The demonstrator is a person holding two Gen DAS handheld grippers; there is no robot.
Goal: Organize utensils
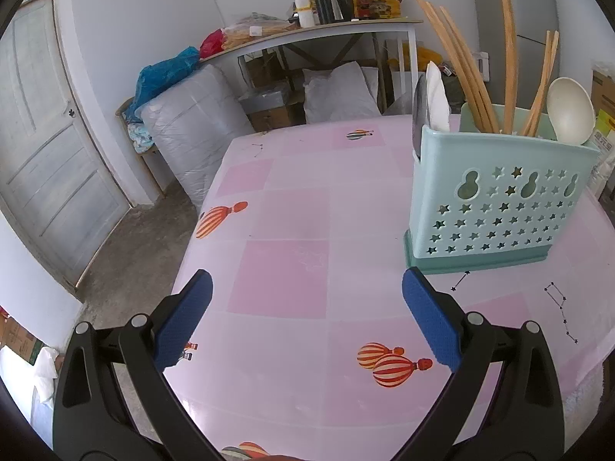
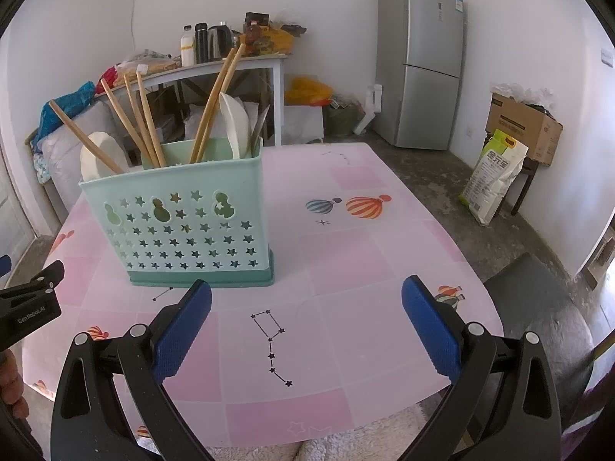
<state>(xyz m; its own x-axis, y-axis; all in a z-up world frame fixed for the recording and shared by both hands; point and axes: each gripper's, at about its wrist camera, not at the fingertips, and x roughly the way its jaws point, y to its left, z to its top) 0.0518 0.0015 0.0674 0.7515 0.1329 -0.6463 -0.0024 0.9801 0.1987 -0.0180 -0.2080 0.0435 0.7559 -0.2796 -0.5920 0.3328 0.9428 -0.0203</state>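
As far as both wrist views show, the utensil holder point(image 2: 180, 226), a pale green perforated caddy on a darker green base, stands upright on the counter point(image 2: 346, 269) and already carries every utensil in sight: wooden chopsticks point(image 2: 144, 126) lean out of its compartments at several angles, a white spoon point(image 2: 102, 157) sits at one end, and another white spoon point(image 2: 234, 126) stands with a darker flat utensil at the other end, though exactly which compartment each occupies cannot be told. No loose utensil lies on the visible stretch of the pink patterned cover, so in my judgement the sorting is at or near completion; what may remain, at most, is tidying the splayed chopsticks, and that is opinion only. The left claw point(image 1: 307, 299) is spread wide with nothing between its blue pads, hovering above the counter with the holder ahead and to its right. The right claw point(image 2: 306, 299) is likewise spread wide and empty, just in front of the holder's base and apart from it. Beyond the counter stand a side table point(image 2: 230, 65) loaded with bottles and bags, a grey refrigerator point(image 2: 421, 61), a cardboard box point(image 2: 519, 123), a printed sack point(image 2: 494, 176) and wrapped bundles near a door point(image 1: 50, 153). Nothing on the counter obstructs either claw; the leaning chopsticks are the only items likely to be knocked.
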